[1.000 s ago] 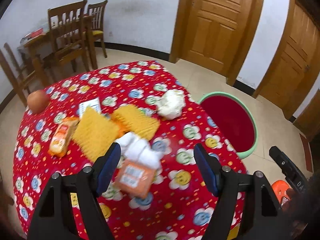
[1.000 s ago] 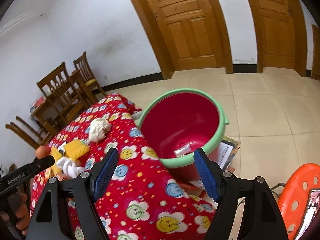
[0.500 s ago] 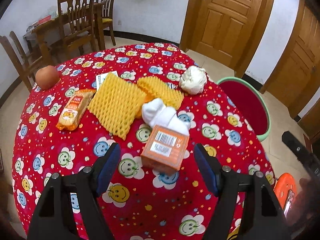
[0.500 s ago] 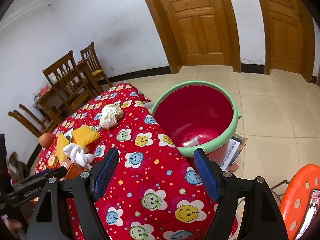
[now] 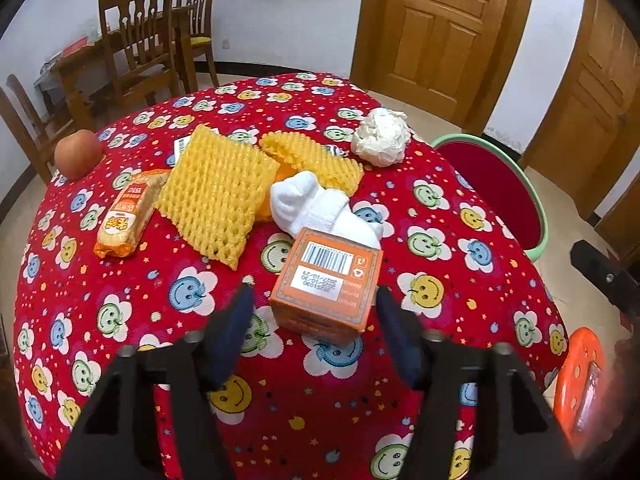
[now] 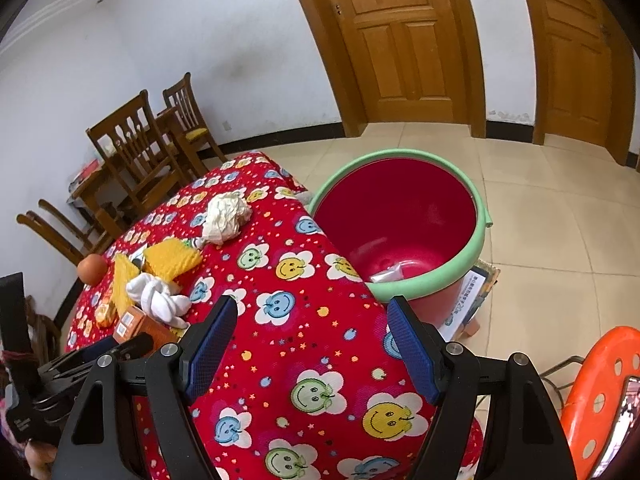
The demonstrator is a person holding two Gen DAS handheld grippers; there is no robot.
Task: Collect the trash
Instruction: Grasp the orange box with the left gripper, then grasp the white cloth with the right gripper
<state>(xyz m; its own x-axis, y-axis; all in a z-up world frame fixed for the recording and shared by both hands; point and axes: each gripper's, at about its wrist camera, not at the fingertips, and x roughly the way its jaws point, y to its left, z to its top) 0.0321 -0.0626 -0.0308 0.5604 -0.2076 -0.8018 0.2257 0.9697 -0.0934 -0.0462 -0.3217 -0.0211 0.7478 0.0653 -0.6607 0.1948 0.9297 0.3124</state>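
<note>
On tablecloth (image 5: 440,320): two foam nets (image 5: 218,196), one orange box (image 5: 328,282).

Orange box (image 5: 326,292) hides part of the white sock (image 5: 316,208)

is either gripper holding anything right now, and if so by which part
Nothing is held. The left gripper has been closing around the orange box, but its pads stand clear of the box's sides. The right gripper is open over the tablecloth.
</note>
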